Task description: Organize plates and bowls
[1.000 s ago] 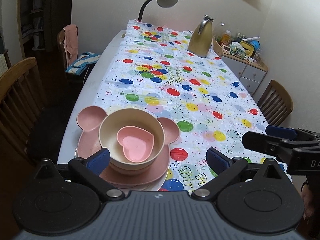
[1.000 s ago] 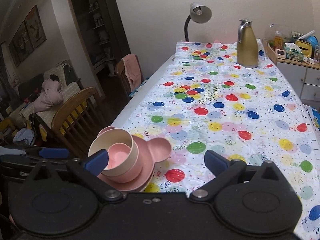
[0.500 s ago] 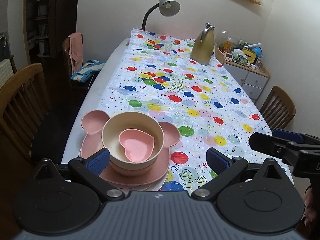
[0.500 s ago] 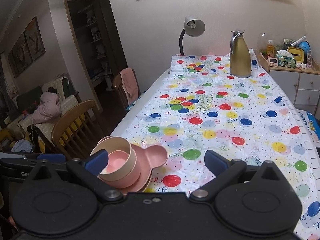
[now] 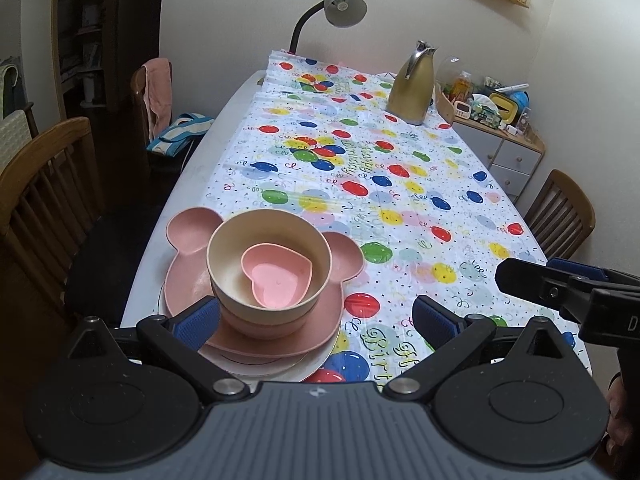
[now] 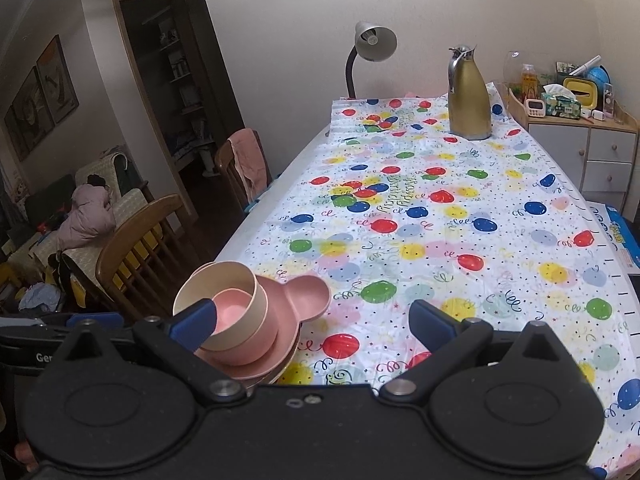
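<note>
- Pink heart bowl (image 5: 277,276) sits inside cream bowl (image 5: 269,259), w/ a pink bowl (image 5: 260,322) under that, all on the mouse-eared pink plate (image 5: 192,280) atop a white plate (image 5: 308,364) at the counter's (image 5: 192,184) near left corner.
- Balloon tablecloth (image 5: 400,208) reads "Happy Birthday" mid-cloth, upside down; "Birt…" shows near the stack.
- Left gripper (image 5: 316,322): fingers (image 5: 198,319) spread wide, empty, just short of the stack.
- Right gripper (image 6: 312,322): fingers (image 6: 432,322) wide, empty.
- Left gripper's body in right view shows "Ge…"; rest hidden.
- Gold jug (image 6: 469,98) & lamp (image 6: 374,42) at far end.
</note>
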Demonstrator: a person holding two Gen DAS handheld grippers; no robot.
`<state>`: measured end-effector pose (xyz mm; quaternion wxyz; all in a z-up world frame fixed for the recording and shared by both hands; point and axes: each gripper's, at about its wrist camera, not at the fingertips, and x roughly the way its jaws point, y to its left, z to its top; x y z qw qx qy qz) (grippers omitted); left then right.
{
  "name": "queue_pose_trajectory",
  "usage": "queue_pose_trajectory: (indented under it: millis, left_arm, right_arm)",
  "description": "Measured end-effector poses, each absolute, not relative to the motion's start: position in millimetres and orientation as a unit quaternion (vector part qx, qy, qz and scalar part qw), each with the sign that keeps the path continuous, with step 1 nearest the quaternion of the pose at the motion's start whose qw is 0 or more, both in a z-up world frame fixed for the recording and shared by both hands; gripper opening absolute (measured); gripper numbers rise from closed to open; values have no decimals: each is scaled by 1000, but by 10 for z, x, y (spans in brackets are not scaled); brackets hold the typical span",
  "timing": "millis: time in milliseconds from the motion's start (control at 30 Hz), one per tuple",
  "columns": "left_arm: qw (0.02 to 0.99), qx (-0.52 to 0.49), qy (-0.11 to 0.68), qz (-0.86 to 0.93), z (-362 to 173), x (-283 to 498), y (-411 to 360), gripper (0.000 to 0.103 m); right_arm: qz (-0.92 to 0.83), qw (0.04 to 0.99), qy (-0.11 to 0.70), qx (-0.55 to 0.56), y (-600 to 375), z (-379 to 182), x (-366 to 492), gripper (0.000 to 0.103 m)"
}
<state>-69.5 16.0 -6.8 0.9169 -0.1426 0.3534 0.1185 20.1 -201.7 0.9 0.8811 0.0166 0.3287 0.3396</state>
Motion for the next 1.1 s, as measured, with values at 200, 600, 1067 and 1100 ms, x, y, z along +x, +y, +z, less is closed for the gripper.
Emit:
queue_pose_trajectory:
  millis: [200,600,1067,1100]
  left_arm:
    - [917,-143,351,122,-68,-686,163,103]
    - [917,-145,350,120,-77,-684,160,103]
    - [917,-143,351,122,-77,-676,146,103]
    - [918,-142,351,122,-78,-673,142,103]
  right_arm:
    - [338,883,325,13,-2018,24,197,103]
    - [333,885,326,13,-2024,16,226,103]
    - [325,887,328,15,-2039,3,227,103]
    - [325,887,328,15,-2040,3,228,103]
